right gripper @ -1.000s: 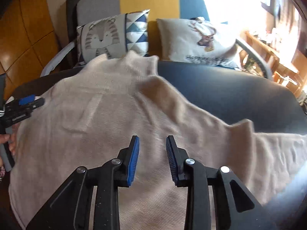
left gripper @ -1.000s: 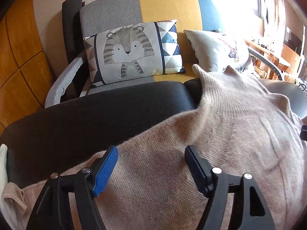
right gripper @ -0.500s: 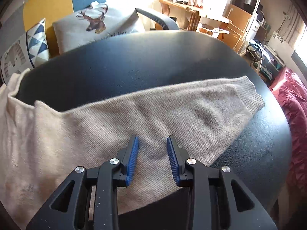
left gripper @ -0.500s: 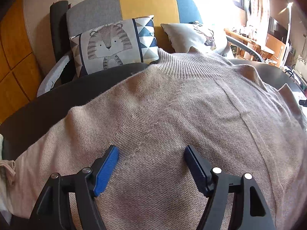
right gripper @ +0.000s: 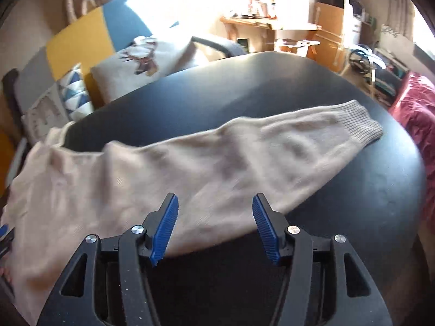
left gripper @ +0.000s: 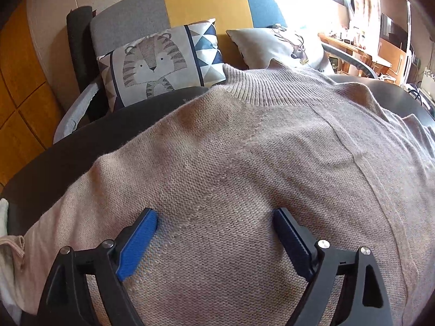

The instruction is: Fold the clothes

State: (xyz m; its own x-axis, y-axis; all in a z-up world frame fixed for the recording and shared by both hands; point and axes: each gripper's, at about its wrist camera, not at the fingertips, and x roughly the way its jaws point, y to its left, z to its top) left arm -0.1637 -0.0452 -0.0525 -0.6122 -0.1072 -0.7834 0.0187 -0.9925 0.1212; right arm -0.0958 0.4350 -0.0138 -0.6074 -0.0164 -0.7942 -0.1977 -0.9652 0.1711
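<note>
A beige knit sweater [left gripper: 258,163] lies spread flat on a black round table [left gripper: 81,141], its ribbed collar at the far side. My left gripper [left gripper: 214,217] hovers just over the sweater's body, jaws opening wide, nothing pinched between the blue pads. In the right wrist view the sweater's sleeve [right gripper: 244,157] stretches to the right, with its ribbed cuff [right gripper: 359,125] near the table's edge. My right gripper [right gripper: 214,212] stands over the near edge of that sleeve, jaws opening, with only cloth below them.
A grey, yellow and blue sofa [left gripper: 201,5] stands behind the table, with a tiger cushion [left gripper: 160,62] and a deer cushion [left gripper: 285,46]. Pale cloth [left gripper: 8,258] lies at the table's left edge. A red bedcover [right gripper: 416,119] and wooden furniture [right gripper: 320,27] are at the right.
Both grippers' jaws have spread wider. The right gripper swung from the sweater's body rightward to the sleeve. The left gripper moved from the left sleeve onto the sweater's body, then held still.
</note>
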